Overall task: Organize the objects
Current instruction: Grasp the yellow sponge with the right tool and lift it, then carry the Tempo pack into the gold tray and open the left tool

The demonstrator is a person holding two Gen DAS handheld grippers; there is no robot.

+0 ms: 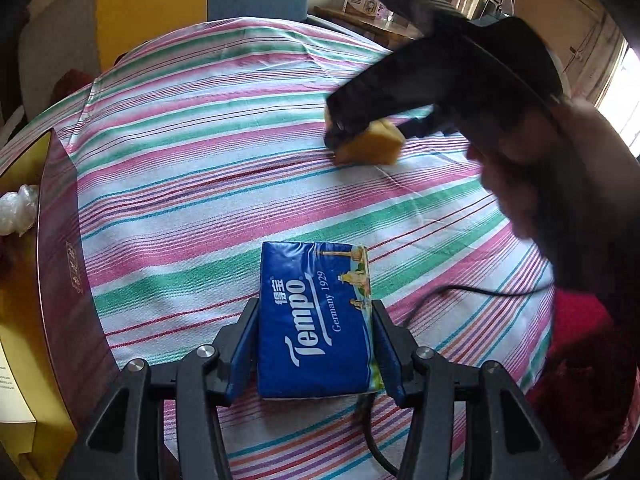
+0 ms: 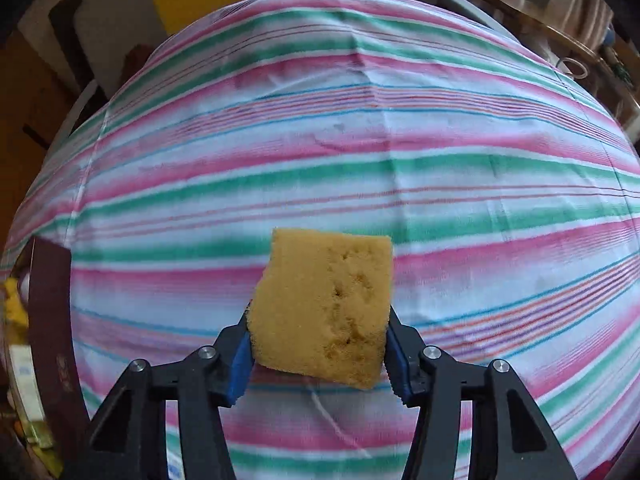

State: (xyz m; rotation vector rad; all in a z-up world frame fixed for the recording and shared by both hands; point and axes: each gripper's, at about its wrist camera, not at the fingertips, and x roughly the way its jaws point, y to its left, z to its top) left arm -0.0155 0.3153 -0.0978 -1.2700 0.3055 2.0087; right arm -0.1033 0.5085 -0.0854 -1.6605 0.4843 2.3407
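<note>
The left gripper (image 1: 316, 344) is clamped across a glossy blue Tempo tissue pack (image 1: 316, 320), low over the striped cloth tabletop (image 1: 200, 152), likely bound for the open maroon box (image 1: 60, 248) at left. The right gripper (image 2: 318, 354) squeezes a porous yellow sponge (image 2: 326, 304), lifted for sorting.

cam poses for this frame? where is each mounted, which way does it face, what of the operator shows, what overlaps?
Left wrist: on the left gripper, looking forward along its fingers across the striped tablecloth; fingers clamp the Tempo tissue pack; the person's right hand and right gripper show at right.
Right wrist: on the right gripper, facing over the cloth; fingers clamp the yellow sponge; no hand visible.
Shared: tablecloth, sponge, and the dark red box at left.
</note>
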